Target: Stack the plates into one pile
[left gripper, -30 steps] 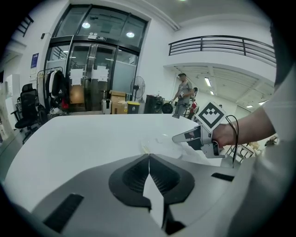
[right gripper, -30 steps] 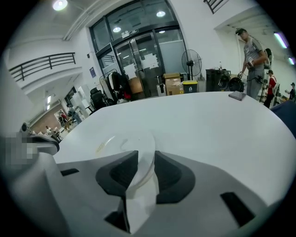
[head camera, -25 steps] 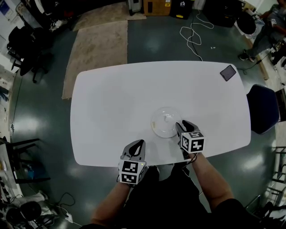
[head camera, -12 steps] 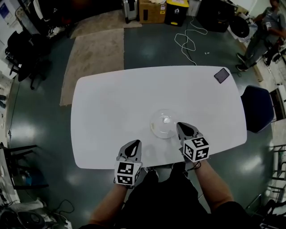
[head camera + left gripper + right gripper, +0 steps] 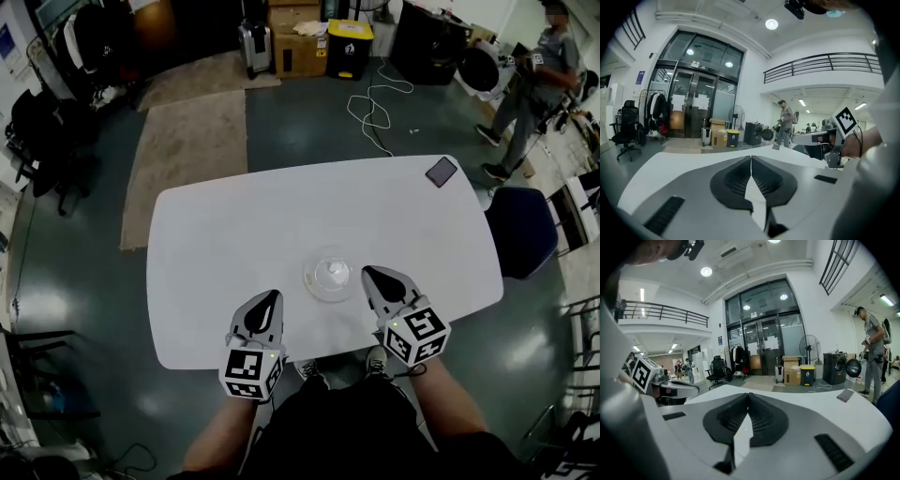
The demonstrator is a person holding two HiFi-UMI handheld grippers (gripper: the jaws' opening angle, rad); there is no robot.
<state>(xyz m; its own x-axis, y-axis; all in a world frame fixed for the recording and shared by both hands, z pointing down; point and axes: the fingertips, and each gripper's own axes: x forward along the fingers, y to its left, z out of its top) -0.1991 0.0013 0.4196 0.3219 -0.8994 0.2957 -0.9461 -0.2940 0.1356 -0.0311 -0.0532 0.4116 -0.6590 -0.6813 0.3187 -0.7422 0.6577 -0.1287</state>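
Observation:
A pile of clear glass plates [image 5: 331, 274] sits on the white table [image 5: 234, 234], near its front edge. My left gripper [image 5: 272, 297] is shut and empty, raised above the table's front edge to the left of the pile. My right gripper [image 5: 369, 274] is also shut with nothing in it, lifted just right of the pile. In both gripper views the jaws meet in a closed seam, left gripper [image 5: 751, 158] and right gripper [image 5: 749, 394], and each looks level across the table toward the room. The plates are hidden in those views.
A dark phone [image 5: 441, 172] lies at the table's far right corner. A blue chair [image 5: 520, 232] stands at the right end. A person [image 5: 534, 89] stands beyond it. Boxes, a yellow-lidded bin [image 5: 348, 47] and a cable [image 5: 370, 103] lie on the floor behind.
The right gripper let go of the plate pile, shut, and rose away from it. The left gripper rose as well. The head view pulled back, so the table looks smaller.

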